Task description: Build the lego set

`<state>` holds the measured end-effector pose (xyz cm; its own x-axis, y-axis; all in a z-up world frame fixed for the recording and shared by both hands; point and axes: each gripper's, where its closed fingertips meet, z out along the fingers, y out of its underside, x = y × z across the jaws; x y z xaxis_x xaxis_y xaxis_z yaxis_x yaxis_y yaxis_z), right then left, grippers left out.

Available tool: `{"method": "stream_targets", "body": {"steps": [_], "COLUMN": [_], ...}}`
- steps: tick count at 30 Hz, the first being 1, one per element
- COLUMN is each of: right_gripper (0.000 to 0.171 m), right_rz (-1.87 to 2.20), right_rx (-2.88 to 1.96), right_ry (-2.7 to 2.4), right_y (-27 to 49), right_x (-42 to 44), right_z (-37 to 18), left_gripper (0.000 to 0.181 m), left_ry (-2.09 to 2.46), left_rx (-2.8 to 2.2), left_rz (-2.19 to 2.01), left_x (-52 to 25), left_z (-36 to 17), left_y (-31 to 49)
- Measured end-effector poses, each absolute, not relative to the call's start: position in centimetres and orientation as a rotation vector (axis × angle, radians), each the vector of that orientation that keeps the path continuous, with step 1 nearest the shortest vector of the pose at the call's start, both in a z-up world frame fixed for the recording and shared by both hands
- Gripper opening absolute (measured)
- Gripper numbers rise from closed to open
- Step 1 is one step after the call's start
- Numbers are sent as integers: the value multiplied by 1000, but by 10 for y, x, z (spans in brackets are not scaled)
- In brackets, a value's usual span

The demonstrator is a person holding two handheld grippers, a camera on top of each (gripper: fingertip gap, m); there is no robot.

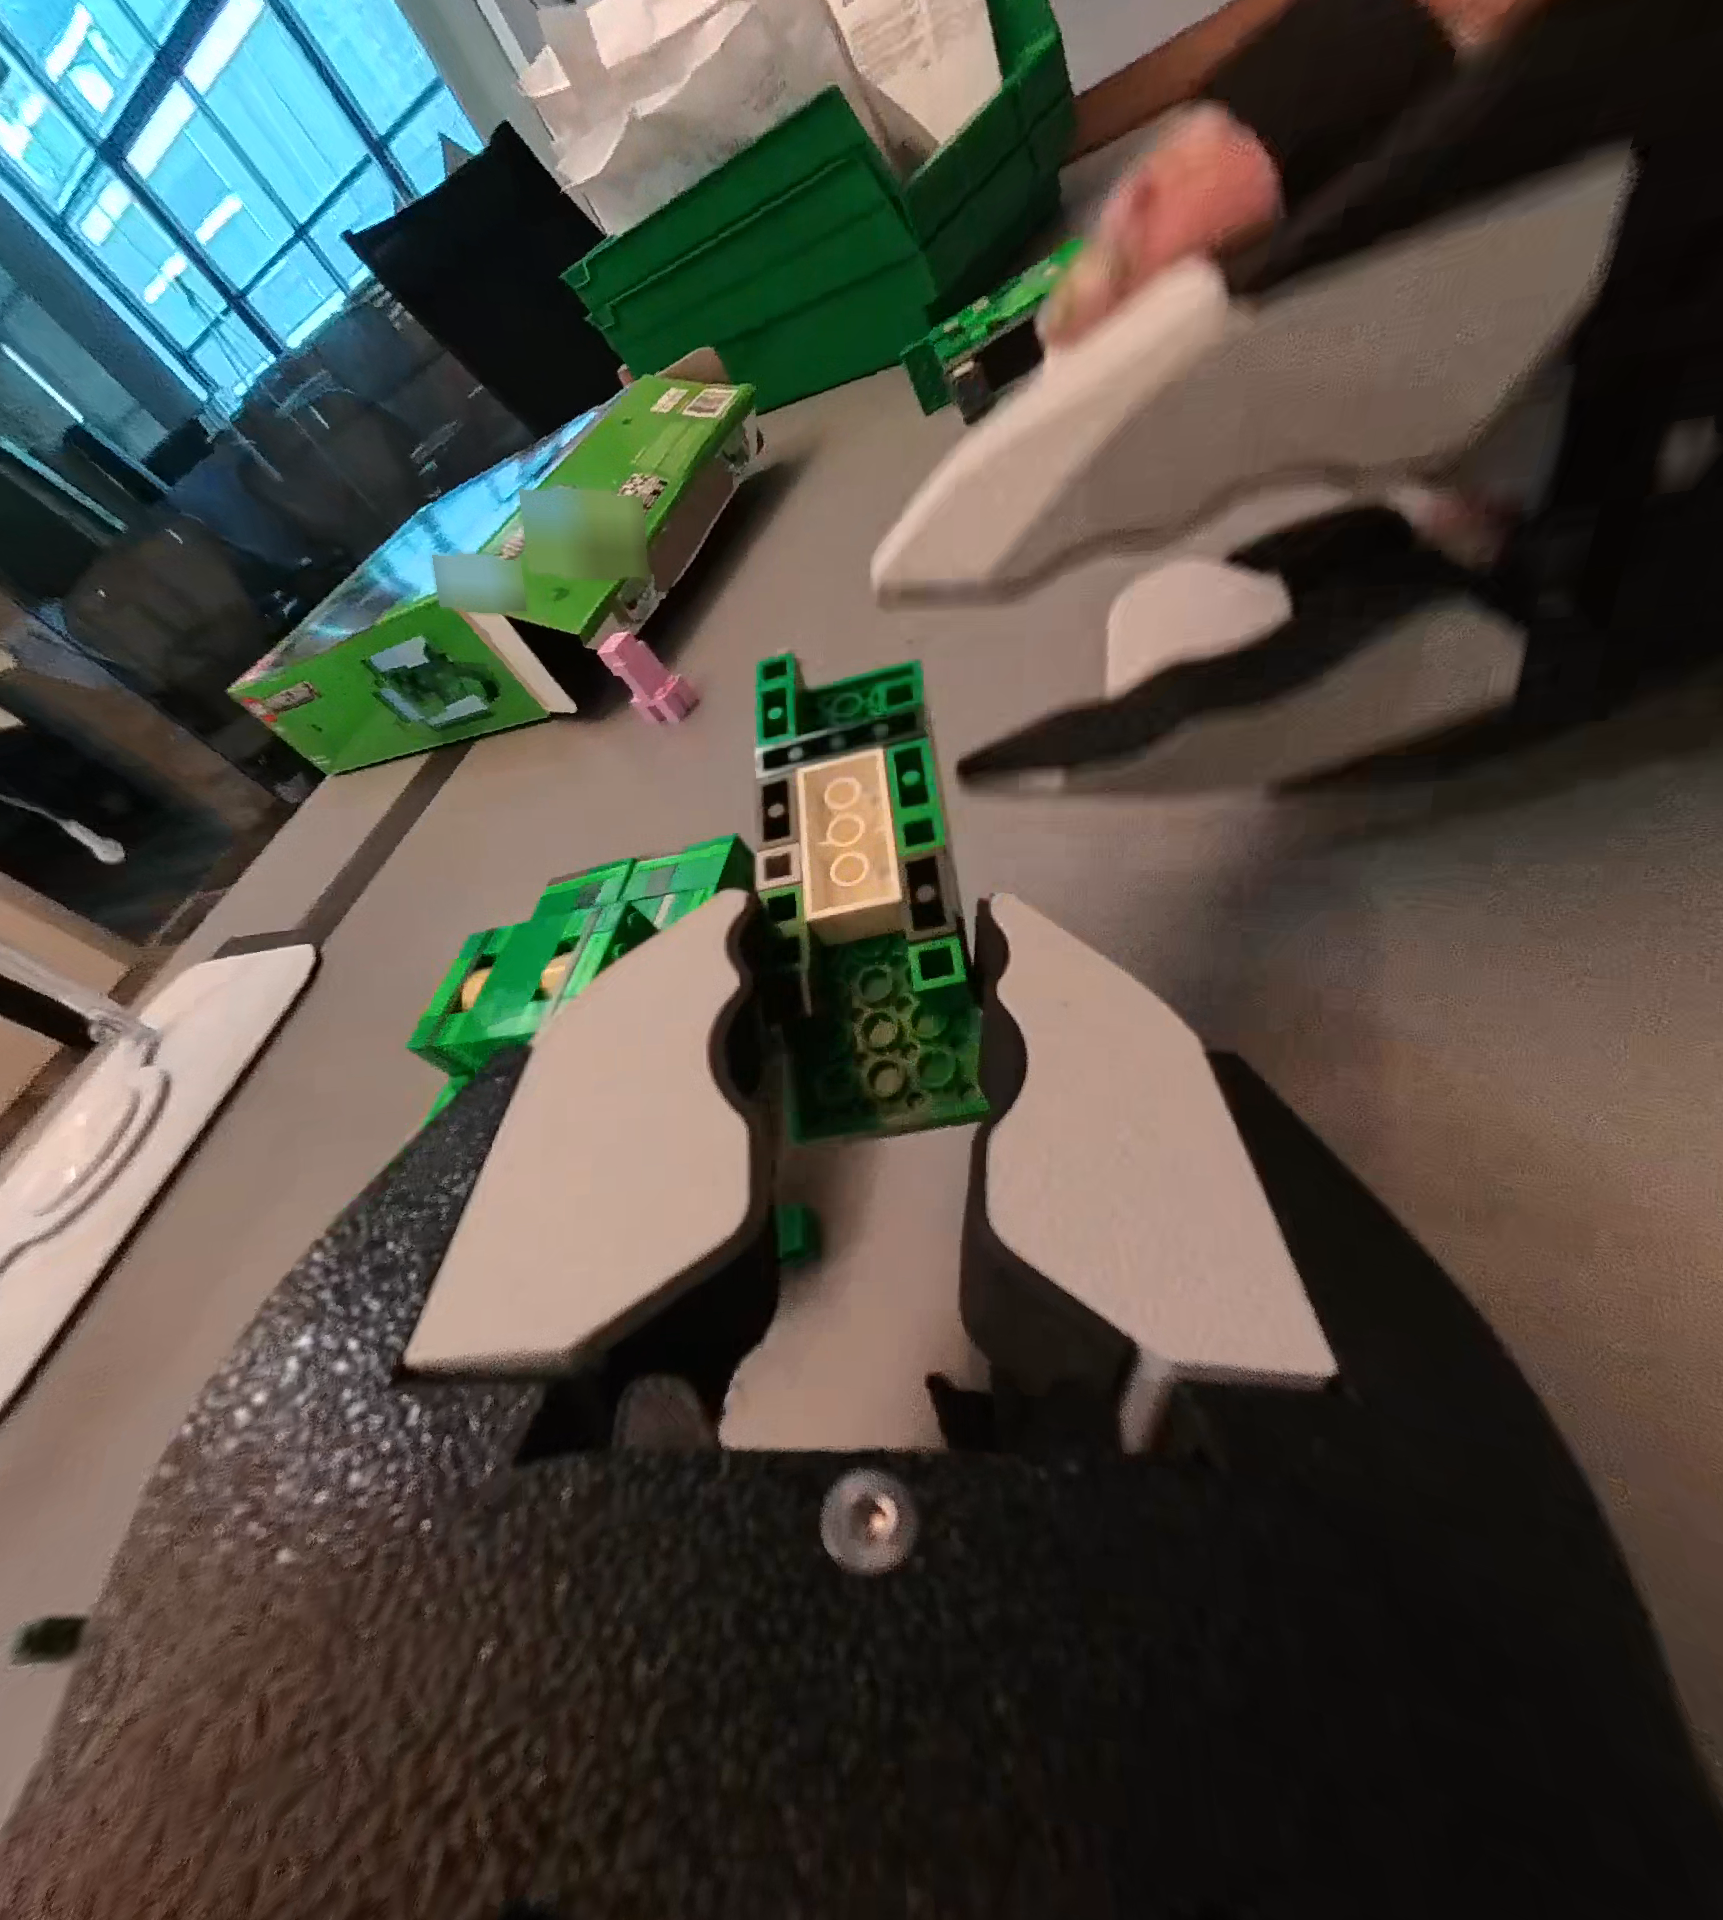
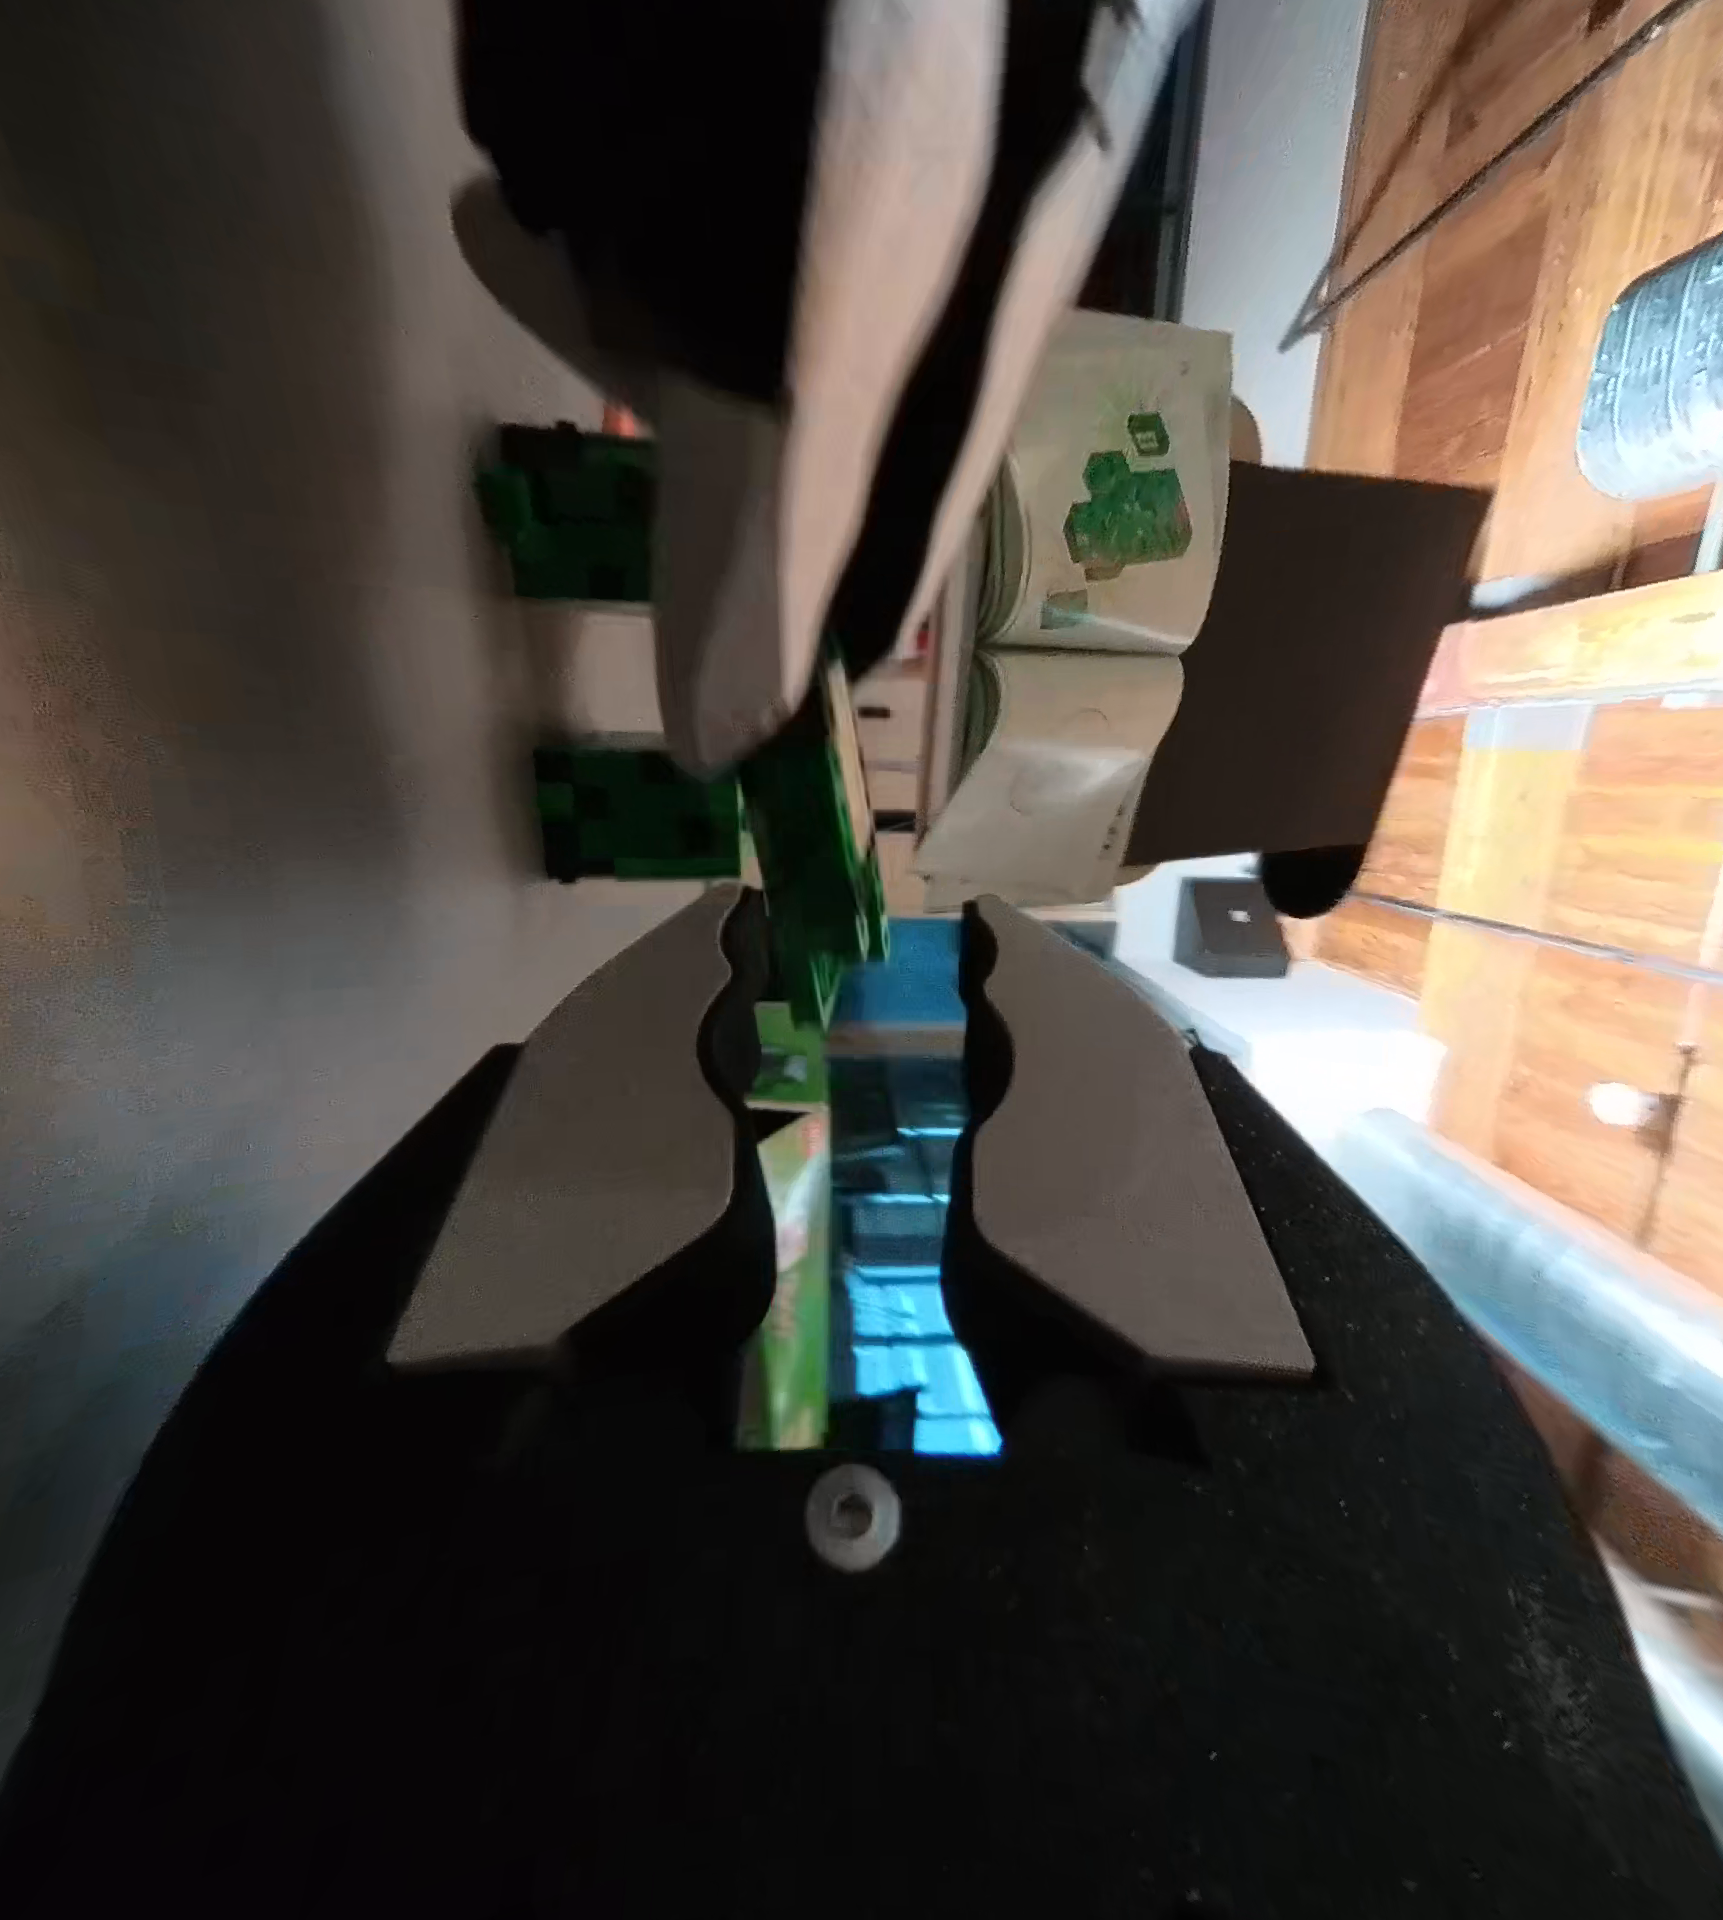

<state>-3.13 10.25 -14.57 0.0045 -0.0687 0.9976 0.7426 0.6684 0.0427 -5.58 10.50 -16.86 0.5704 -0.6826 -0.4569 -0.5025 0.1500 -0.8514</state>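
Note:
My left gripper (image 1: 862, 935) is shut on a long green lego assembly (image 1: 862, 831) with a tan brick (image 1: 852, 831) set in it, and holds it above the grey table (image 1: 1356, 1039). My right gripper (image 1: 930, 675) is open, blurred, and hangs just right of the assembly's far end. In the right wrist view the right gripper (image 2: 857, 914) is open and empty, and the assembly's end (image 2: 815, 831) reaches between its fingertips, close to the left one. The left gripper's fingers (image 2: 743, 582) come down from above.
A second green lego build (image 1: 566, 956) lies on the table left of my left gripper. Behind it are a green lego box (image 1: 400, 686), a pink piece (image 1: 654, 691), green bins (image 1: 763, 270) and a green plate (image 1: 982, 332). An open instruction booklet (image 2: 1096, 520) stands beyond.

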Motion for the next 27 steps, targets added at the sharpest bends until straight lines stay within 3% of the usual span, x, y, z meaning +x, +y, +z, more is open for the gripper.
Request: {"method": "stream_targets", "body": {"steps": [7, 11, 20, 27], "right_gripper": [43, 36, 24, 18], "right_rz": [155, 409, 345, 270], "right_rx": [-1145, -1386, -1845, -1944], "right_ry": [-1392, -1475, -1975, -2056], "right_y": [160, 212, 262, 283], "right_x": [34, 48, 64, 60], "right_z": [-138, -144, -214, -215], "left_gripper": [38, 38, 38, 38], "left_ry": [1231, 1373, 1408, 1415], "left_rx": [-1468, -1463, -1565, -1583], "left_rz": [-293, -332, -300, -300], "left_x": [-39, -29, -36, -37], "left_z": [-180, -193, -206, -208], "left_y": [87, 74, 81, 81]}}
